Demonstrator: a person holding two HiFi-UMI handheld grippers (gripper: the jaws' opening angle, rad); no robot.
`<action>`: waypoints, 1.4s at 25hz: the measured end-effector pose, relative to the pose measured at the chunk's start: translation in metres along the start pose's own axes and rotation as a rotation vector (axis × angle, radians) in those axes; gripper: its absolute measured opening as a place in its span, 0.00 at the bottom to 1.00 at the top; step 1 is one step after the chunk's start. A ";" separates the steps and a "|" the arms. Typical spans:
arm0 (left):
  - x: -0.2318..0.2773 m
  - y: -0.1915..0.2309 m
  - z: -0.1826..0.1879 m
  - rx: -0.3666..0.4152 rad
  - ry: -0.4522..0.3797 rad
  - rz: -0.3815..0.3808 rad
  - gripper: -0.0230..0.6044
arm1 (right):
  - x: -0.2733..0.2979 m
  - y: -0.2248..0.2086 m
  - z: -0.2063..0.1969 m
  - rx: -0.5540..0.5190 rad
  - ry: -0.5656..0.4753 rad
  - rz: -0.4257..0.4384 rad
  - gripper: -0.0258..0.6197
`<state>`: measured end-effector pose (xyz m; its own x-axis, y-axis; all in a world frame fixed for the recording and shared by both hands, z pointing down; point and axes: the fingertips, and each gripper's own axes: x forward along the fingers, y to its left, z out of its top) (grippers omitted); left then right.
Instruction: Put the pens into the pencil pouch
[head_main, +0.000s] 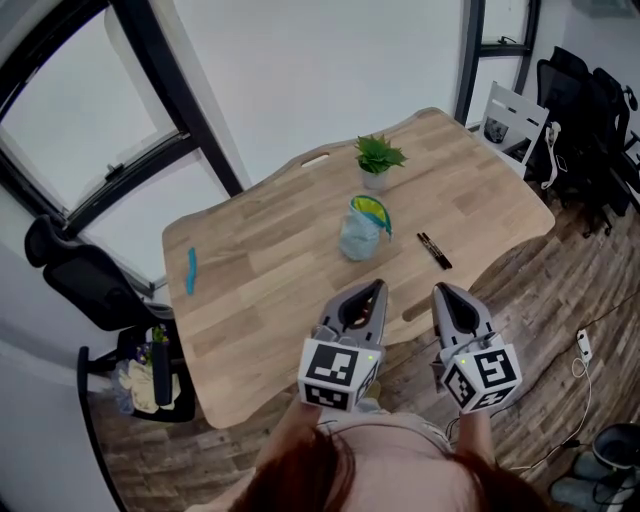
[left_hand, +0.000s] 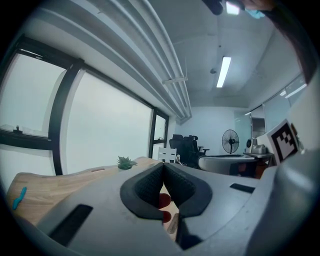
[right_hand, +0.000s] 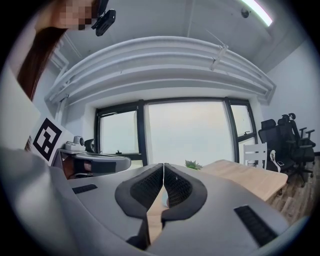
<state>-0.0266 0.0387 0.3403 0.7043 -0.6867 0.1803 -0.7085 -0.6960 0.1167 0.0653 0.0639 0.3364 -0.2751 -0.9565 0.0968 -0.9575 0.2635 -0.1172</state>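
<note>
Pens number two, black pen (head_main: 433, 250) and teal pen (head_main: 191, 270), flanking one pouch (head_main: 362, 230); left claw (head_main: 377, 287) and right claw (head_main: 441, 290) closed, empty.

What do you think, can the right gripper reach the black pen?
Probably yes. The right gripper hovers near the table's front edge, jaws shut and empty, and the black pen lies on bare wood just ahead. Nothing stands between them; it must open first.

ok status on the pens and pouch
Left tongs, right tongs shut, empty. Black pen right of pouch, blue pen far left, neither in. Plant behind pouch, nothing blocking.
</note>
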 end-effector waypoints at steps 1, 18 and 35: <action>0.002 0.003 0.000 0.000 0.001 -0.003 0.04 | 0.003 0.000 0.000 -0.002 0.002 -0.005 0.04; 0.044 0.036 -0.004 -0.056 0.032 0.011 0.04 | 0.042 -0.040 -0.009 -0.024 0.039 -0.035 0.04; 0.126 0.079 -0.002 -0.101 0.089 0.066 0.09 | 0.120 -0.111 -0.019 -0.022 0.114 0.014 0.04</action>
<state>0.0060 -0.1018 0.3745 0.6527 -0.7054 0.2765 -0.7570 -0.6224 0.1990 0.1368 -0.0776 0.3793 -0.2957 -0.9326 0.2070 -0.9547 0.2811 -0.0978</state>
